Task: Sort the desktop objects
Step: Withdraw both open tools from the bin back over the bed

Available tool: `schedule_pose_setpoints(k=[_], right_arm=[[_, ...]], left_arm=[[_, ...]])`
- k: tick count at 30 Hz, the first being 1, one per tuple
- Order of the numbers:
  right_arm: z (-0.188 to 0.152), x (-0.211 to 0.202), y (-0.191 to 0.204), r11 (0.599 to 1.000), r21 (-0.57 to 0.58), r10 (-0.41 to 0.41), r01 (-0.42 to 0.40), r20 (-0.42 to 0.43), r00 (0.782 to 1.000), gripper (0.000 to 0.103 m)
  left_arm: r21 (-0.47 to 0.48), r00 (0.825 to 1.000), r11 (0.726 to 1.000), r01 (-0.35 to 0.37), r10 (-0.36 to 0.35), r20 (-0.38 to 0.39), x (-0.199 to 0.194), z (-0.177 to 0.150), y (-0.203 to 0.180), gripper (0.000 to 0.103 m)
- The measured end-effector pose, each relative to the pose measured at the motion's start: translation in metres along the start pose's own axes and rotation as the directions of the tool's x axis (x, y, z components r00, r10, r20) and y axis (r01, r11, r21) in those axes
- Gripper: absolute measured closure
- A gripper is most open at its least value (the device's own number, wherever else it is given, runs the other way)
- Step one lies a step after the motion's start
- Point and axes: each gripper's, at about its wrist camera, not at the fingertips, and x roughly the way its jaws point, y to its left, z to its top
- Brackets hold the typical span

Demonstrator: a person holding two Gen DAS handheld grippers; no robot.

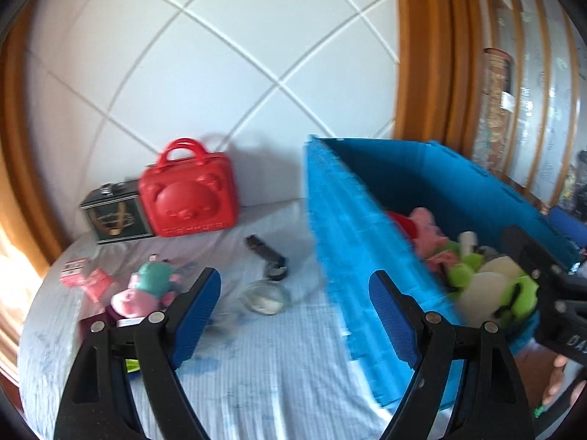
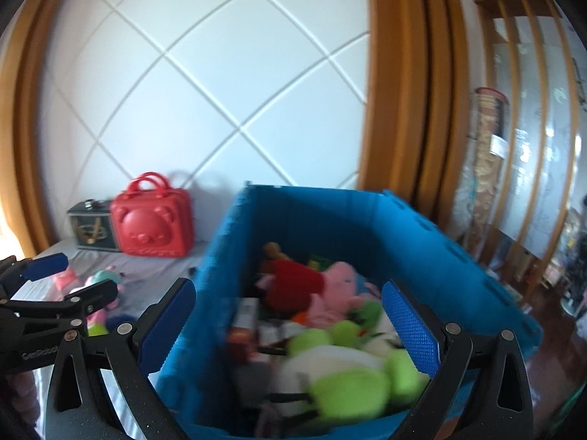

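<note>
A blue storage box (image 1: 348, 242) stands on the white cloth and holds plush toys, with a green and white plush (image 2: 348, 374) on top. My right gripper (image 2: 290, 322) is open and empty above the box (image 2: 422, 242). My left gripper (image 1: 293, 315) is open and empty over the cloth, left of the box. A pink and teal plush (image 1: 146, 289), a small glass jar (image 1: 264, 295), a dark flat object (image 1: 268, 256) and red cards (image 1: 86, 277) lie on the cloth beyond the left gripper. The right gripper shows in the left wrist view (image 1: 550, 293).
A red bear-face case (image 1: 189, 198) and a dark tin box (image 1: 113, 218) stand at the back by the white padded wall. A wooden frame and a glass door are on the right. The cloth-covered surface (image 1: 256, 366) ends at the left.
</note>
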Motion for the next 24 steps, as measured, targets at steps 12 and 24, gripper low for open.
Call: schedule_pose_setpoints(k=[12, 24], right_arm=[[0.015, 0.017, 0.105, 0.985, -0.080, 0.154, -0.153, 0.004, 0.988, 0.000], [-0.006, 0.082, 0.193, 0.961, -0.094, 0.245, -0.261, -0.151, 0.958, 0.000]], left_arm=[[-0.097, 0.989, 0.985, -0.145, 0.141, -0.052, -0.001, -0.025, 0.116, 0.020], [-0.220, 0.939, 0.924, -0.314, 0.269, -0.213, 0.031, -0.068, 0.252, 0.020]])
